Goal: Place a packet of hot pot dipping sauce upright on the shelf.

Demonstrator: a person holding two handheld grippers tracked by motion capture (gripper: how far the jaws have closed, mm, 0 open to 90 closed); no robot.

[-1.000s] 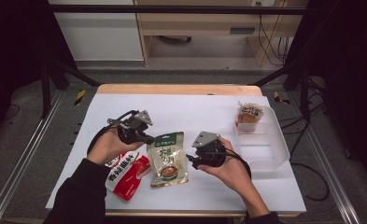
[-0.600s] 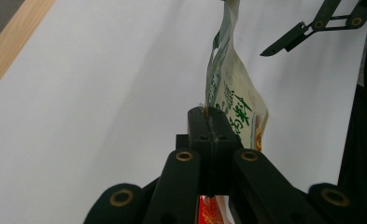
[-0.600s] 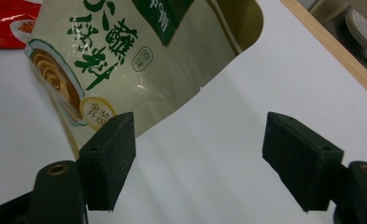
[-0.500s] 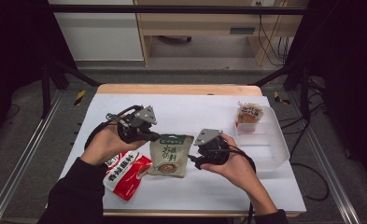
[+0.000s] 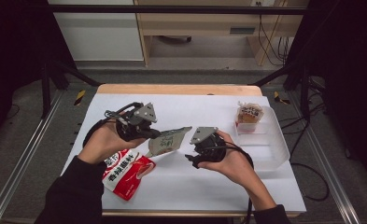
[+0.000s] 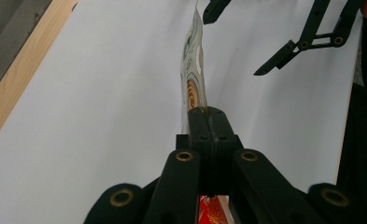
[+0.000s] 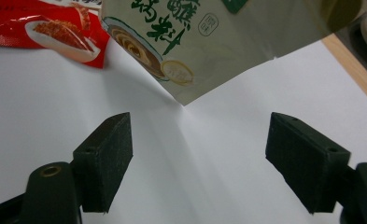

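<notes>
— Green packet (image 5: 168, 142): where is it?

— Pinched by one edge in the left gripper (image 5: 154, 135), its jaws pressed together on it, lifted off the white table (image 5: 190, 186).

— And the right gripper (image 5: 190, 158)?

— Its jaws have just been opening and stand spread, with nothing between them; the packet's corner hangs just beyond. A red packet (image 5: 125, 171) lies nearer the person, a clear bin (image 5: 265, 149) farther right.
</notes>
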